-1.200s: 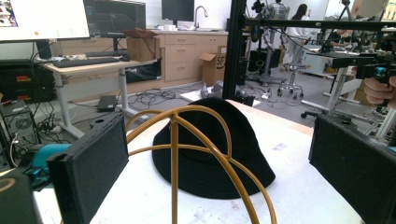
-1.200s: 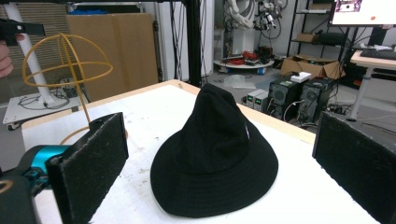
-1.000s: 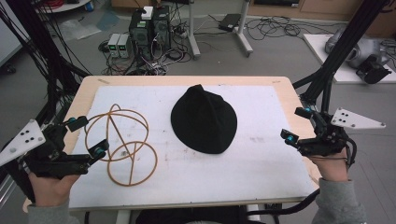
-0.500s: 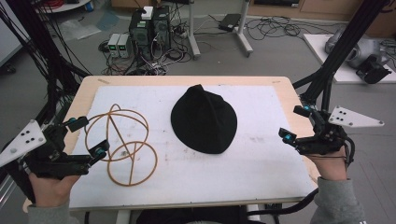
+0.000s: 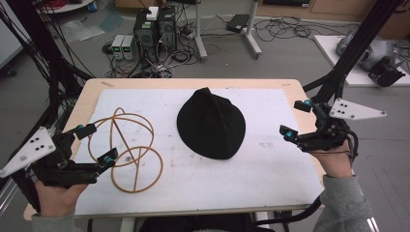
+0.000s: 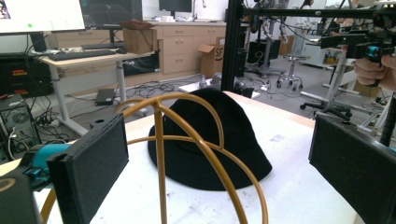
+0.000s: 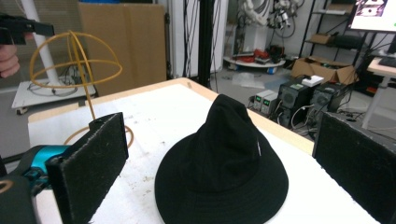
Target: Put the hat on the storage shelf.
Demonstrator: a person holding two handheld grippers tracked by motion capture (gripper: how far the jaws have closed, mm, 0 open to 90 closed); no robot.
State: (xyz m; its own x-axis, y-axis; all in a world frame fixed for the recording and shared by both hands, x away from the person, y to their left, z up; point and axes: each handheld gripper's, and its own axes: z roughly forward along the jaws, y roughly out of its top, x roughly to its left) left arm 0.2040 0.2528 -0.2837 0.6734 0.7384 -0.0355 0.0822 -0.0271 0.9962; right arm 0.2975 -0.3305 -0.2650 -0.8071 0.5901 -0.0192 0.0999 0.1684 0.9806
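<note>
A black brimmed hat [image 5: 211, 123] lies crown up in the middle of the white mat [image 5: 270, 164]. To its left stands a tan wire hat stand [image 5: 126, 143], a dome of hoops on a ring base. My left gripper [image 5: 96, 143] is open at the stand's left side, its jaws either side of the wire hoops [image 6: 187, 140] in the left gripper view, with the hat [image 6: 210, 135] beyond. My right gripper [image 5: 296, 119] hovers open at the table's right edge, facing the hat [image 7: 224, 177], apart from it, with the stand [image 7: 74, 60] farther off.
The wooden table [image 5: 87, 99] ends just beyond the mat. Black frame posts [image 5: 353, 53] rise at its right and left corners. Computers and cables [image 5: 150, 34] cover the floor behind.
The right gripper has crept slightly left toward the hat. Left gripper, hat and stand are as before.
</note>
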